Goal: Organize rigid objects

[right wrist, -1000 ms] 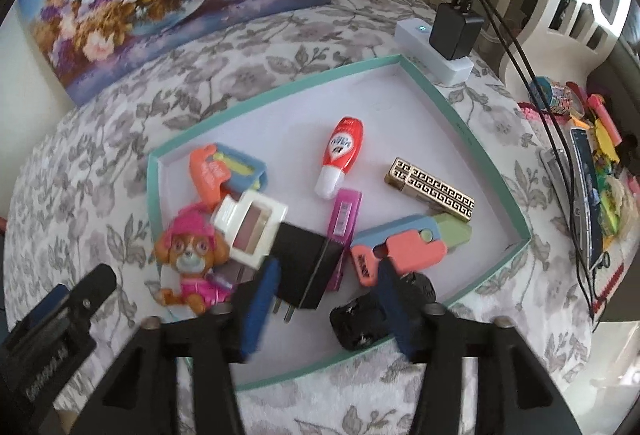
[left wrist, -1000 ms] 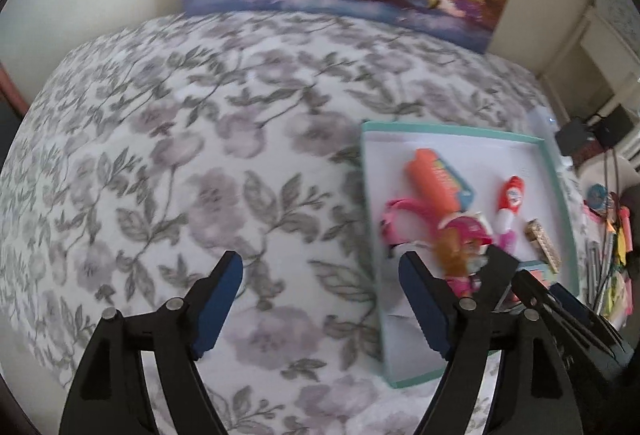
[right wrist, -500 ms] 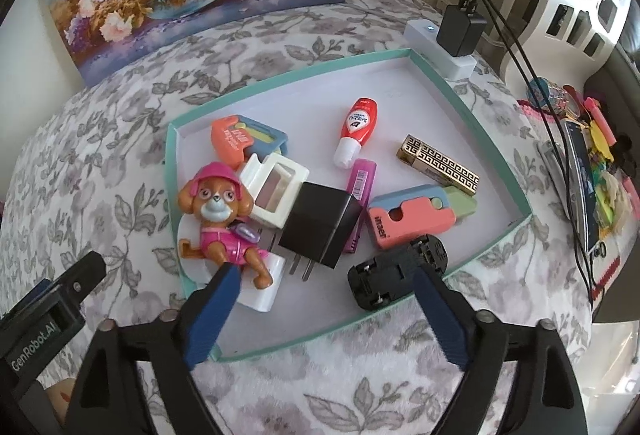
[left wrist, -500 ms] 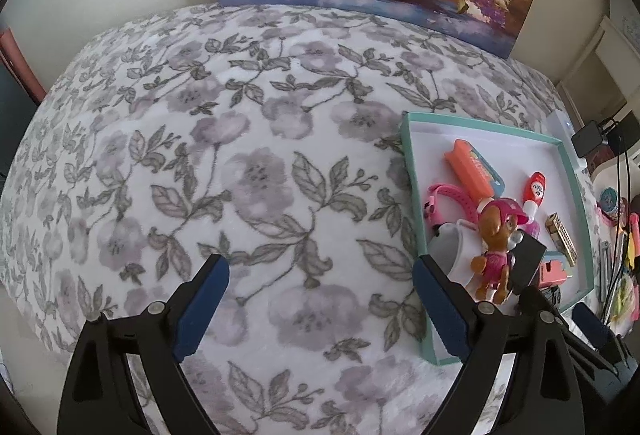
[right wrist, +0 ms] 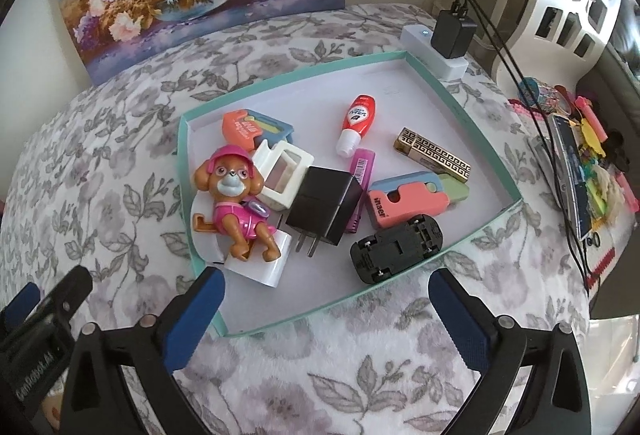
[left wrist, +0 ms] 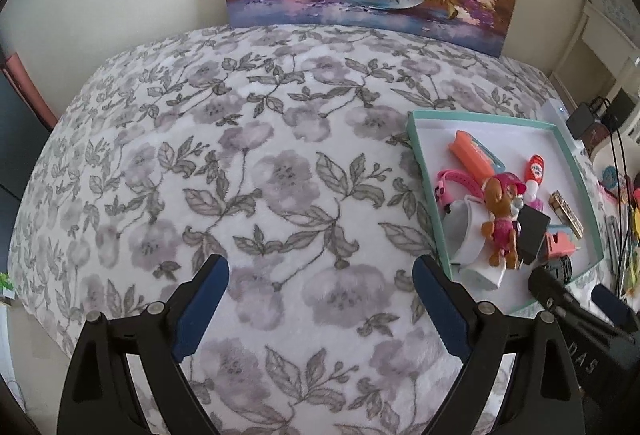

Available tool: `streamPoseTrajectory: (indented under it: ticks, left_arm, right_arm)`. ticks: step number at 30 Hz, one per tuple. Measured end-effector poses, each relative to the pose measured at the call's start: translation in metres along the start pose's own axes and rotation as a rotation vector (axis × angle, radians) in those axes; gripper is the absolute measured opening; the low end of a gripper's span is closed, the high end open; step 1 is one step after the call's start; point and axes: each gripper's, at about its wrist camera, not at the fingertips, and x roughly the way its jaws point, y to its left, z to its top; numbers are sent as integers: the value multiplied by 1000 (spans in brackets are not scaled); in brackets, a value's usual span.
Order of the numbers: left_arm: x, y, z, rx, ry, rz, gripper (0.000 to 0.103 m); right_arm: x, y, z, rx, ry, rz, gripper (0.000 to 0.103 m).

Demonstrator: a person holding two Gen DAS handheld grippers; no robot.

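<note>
Right gripper (right wrist: 326, 309) wide open, holding nothing, just short of the teal tray (right wrist: 460, 107). Toy car (right wrist: 396, 247) lying at 12 o'clock, long side pointing 2 o'clock. Left gripper (left wrist: 320, 299) open too, much farther off.
</note>
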Motion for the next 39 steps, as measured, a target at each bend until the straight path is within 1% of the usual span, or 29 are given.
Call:
streamPoseTrajectory:
  ticks: [3,8,12,15,30,39]
  left_arm:
    - [-5,-2,-5,32,-14,21,93]
    - [-8,-8,-11,80,-15,8,93]
    - [-10,-12,-12,104,-25,16,93]
    - [-9,-13,-12,102,-14,5,93]
    - [-10,-1,-8,35,-22,38,93]
    - [-9,3,-7,8,-19,39,93]
  right_arm:
    - [-3,-2,-2,6,-6,-2,103]
    - [-7,-1,-2,6,-16,-1,103]
    - [-10,-1,-1,9,-26,-3,103]
    - [-10,-2,-1,10,-30,-5,103]
    - [-7,0,1,-10,-32,-21,103]
    - [-6,2,2,-25,-35,-29,103]
